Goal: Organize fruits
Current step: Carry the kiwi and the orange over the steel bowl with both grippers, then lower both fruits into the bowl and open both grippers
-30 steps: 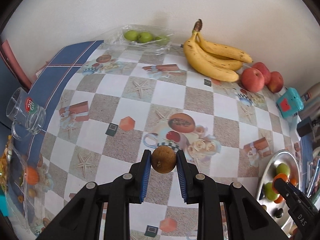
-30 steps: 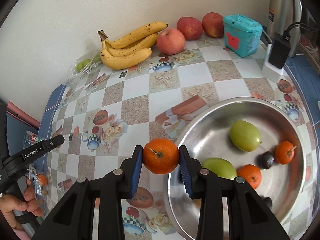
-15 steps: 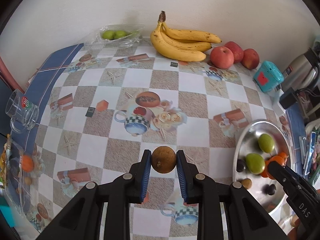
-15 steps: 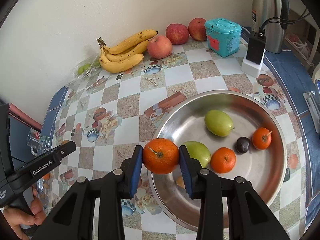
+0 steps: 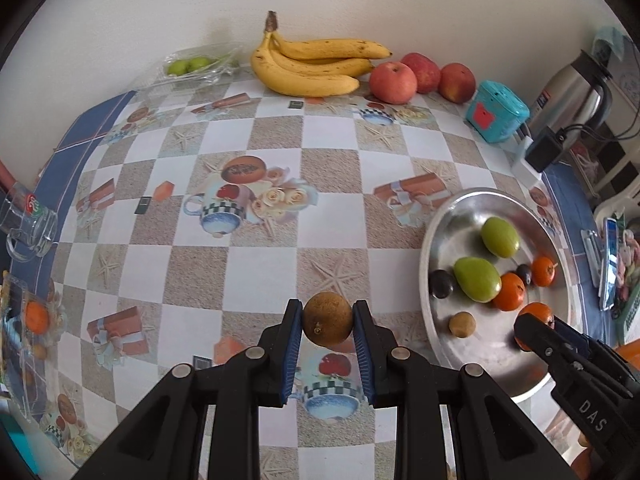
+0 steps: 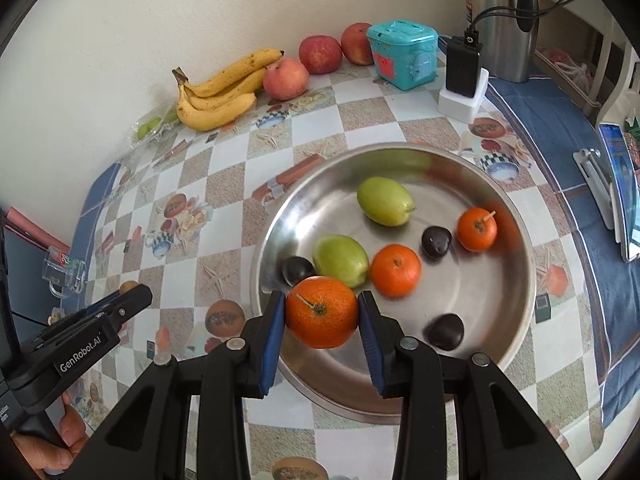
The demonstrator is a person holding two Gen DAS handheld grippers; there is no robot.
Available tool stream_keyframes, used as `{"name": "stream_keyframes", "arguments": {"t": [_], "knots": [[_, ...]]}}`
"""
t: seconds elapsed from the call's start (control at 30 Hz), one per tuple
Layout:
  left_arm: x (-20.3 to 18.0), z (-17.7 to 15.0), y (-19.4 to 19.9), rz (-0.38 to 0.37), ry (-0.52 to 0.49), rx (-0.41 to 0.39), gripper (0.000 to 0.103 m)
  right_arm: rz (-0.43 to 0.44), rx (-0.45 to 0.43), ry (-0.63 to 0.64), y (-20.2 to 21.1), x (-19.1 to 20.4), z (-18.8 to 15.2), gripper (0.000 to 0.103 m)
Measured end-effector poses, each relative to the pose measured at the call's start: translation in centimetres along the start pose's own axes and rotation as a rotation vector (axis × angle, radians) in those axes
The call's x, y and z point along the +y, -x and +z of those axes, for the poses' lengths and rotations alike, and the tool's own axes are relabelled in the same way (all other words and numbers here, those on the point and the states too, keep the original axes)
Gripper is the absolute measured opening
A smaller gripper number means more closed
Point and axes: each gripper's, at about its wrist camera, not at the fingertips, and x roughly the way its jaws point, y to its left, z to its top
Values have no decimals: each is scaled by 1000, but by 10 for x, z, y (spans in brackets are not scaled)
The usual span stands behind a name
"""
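My left gripper [image 5: 327, 320] is shut on a small round brown fruit [image 5: 327, 319], held above the checkered tablecloth to the left of the steel bowl [image 5: 444, 220]. The right gripper [image 6: 322, 314] is shut on an orange [image 6: 322, 312] over the near left part of the bowl [image 6: 512, 320]. In the bowl lie two green fruits [image 6: 385, 201], two small oranges [image 6: 395, 270], dark plums [image 6: 436, 242] and a small brown fruit [image 5: 462, 324]. The right gripper's tip [image 5: 534, 330] shows in the left wrist view, and the left gripper's tip [image 6: 132, 300] in the right wrist view.
Bananas [image 5: 316, 68] and three red apples [image 5: 392, 82] lie along the wall, with a plastic pack of green fruits [image 5: 192, 66] to their left. A teal box [image 5: 496, 112], a charger [image 6: 462, 76] and a kettle [image 6: 504, 20] stand at the right. A glass mug [image 5: 28, 224] sits at the table's left edge.
Both grippers have moved right across the table, fruits still gripped. The left one has come nearer the bowl; the right one now hangs over the bowl's inside instead of its left rim.
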Motion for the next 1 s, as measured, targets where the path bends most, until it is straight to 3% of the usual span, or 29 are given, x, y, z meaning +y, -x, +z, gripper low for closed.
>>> {"name": "stream_keyframes", "arguments": {"t": [0.23,0.5,0.73,1.0], "knots": [[-22,-1,7,-18,-48,-26,27,-56,-6,35,7,-1,-8,38],[-42,-1,-1,-72,-68,-3,27,-102,-20,79,10,3,-7,38],[-53,-4,-19,-122,-63,43,28,-130,28,94,-4,-1,-9,38],[-63,-7,-32,-166,-55,75,27,-141,120,24,-27,-25,-14,38]]}}
